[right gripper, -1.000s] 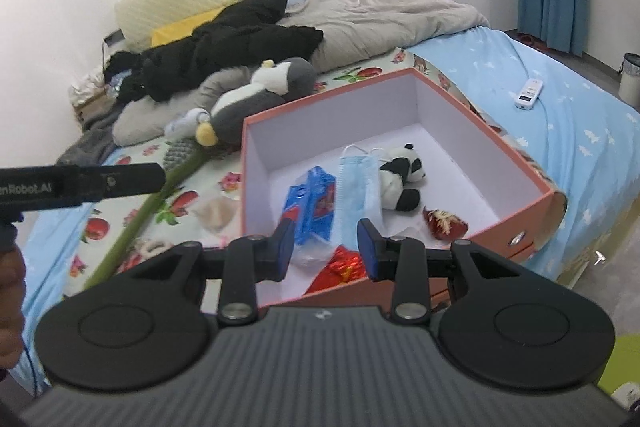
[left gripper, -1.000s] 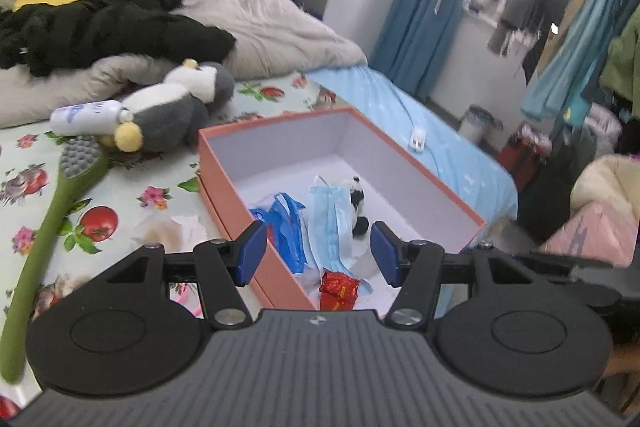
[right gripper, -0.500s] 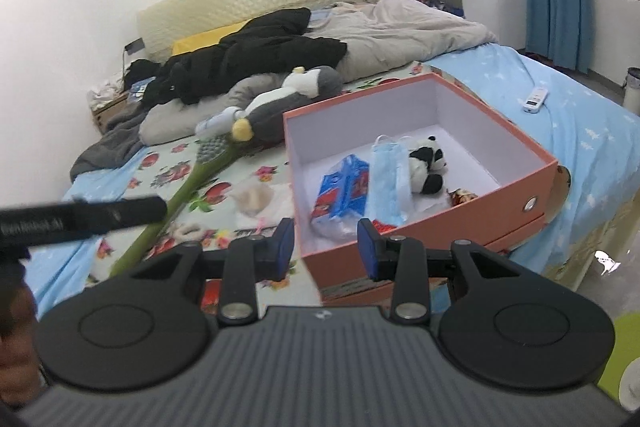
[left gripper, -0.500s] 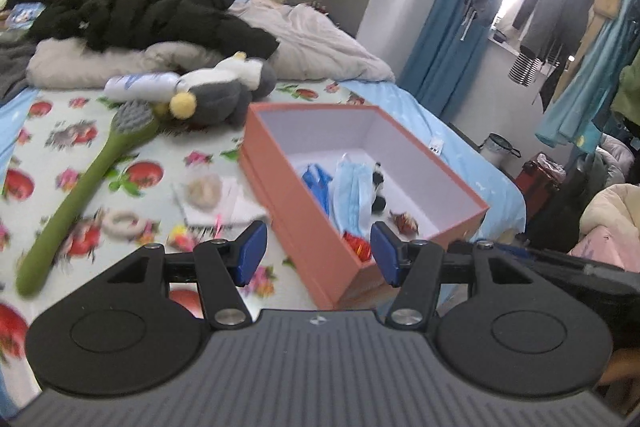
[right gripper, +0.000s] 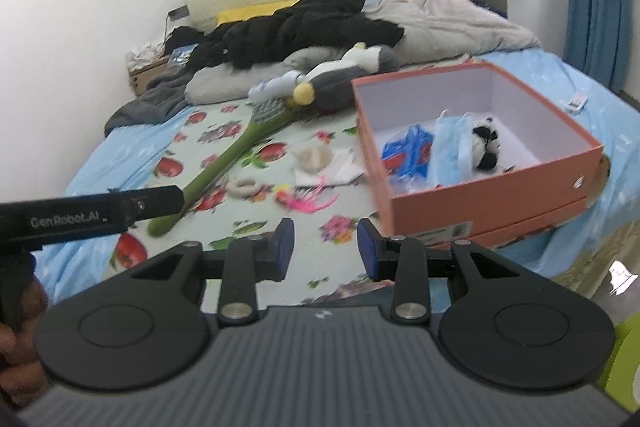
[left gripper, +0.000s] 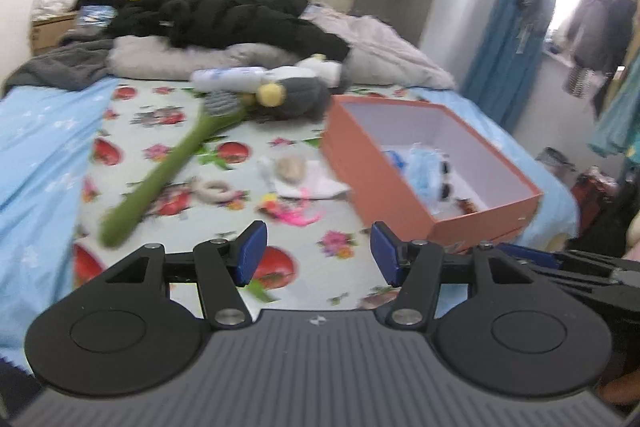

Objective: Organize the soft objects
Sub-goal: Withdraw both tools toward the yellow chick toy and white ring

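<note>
Left wrist view
- left gripper (left gripper: 318, 255): jaws spread wide apart, nothing between them, hanging over the flowery sheet (left gripper: 168, 115) near the foot of the bed
- orange box (left gripper: 376, 171): off to the right on the bed, lid off, white inside
- in the box: a blue face mask (left gripper: 424, 167) and a little panda plush (left gripper: 445, 183), kinda blurry
- loose on the sheet: long green brush (left gripper: 172, 163), pale ring (left gripper: 214, 189), beige puff (left gripper: 291, 167) on a white cloth, pink feathery thing (left gripper: 298, 215)
- further back: grey-and-white plush penguin (left gripper: 304, 91), with a white bottle (left gripper: 228, 78) lying just beside it

Right wrist view
- right gripper (right gripper: 325, 247): jaws apart too but a narrower gap, empty, over the sheet just left of the box
- box: right of centre, front wall facing the camera
- inside: blue packet (right gripper: 408, 151) on the left, mask in the middle, panda against the mask's right side
- left gripper's body: black bar poking in from the left edge, a hand (right gripper: 20, 347) under it
- background: black jacket (right gripper: 296, 27) piled on grey bedding
</note>
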Tool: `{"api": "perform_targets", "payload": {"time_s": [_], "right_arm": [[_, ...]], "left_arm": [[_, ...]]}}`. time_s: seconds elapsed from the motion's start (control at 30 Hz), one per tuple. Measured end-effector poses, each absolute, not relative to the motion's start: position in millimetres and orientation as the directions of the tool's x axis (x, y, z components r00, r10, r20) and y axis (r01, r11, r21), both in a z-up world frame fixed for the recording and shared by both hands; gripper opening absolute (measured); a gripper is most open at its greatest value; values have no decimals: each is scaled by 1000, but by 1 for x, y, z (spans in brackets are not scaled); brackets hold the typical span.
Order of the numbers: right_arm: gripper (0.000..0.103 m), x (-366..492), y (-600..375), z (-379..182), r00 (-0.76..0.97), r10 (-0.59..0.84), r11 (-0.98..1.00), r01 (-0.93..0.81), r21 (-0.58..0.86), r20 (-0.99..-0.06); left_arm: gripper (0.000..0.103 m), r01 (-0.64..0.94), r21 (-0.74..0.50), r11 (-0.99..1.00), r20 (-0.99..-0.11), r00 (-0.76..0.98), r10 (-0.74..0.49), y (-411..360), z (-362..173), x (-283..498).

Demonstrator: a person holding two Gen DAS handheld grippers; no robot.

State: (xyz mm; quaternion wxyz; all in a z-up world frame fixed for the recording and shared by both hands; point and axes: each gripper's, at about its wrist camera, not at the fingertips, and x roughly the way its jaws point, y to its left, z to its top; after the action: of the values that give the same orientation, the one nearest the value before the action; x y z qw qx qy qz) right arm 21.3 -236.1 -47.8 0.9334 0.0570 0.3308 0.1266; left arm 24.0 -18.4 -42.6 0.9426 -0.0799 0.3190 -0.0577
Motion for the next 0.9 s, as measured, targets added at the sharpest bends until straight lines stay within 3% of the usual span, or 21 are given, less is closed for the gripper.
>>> {"api": "perform_targets", "payload": {"time_s": [0.3, 0.9], "right_arm": [[38, 28, -196, -63, 701, 327, 944, -279, 178, -634], [38, 135, -154, -129, 624, 315, 947, -252, 197, -715]], "left_arm": [[63, -53, -197, 979, -635, 767, -86, 28, -62, 17], [63, -122, -132, 984, -732, 681, -14, 68, -129, 137]]}}
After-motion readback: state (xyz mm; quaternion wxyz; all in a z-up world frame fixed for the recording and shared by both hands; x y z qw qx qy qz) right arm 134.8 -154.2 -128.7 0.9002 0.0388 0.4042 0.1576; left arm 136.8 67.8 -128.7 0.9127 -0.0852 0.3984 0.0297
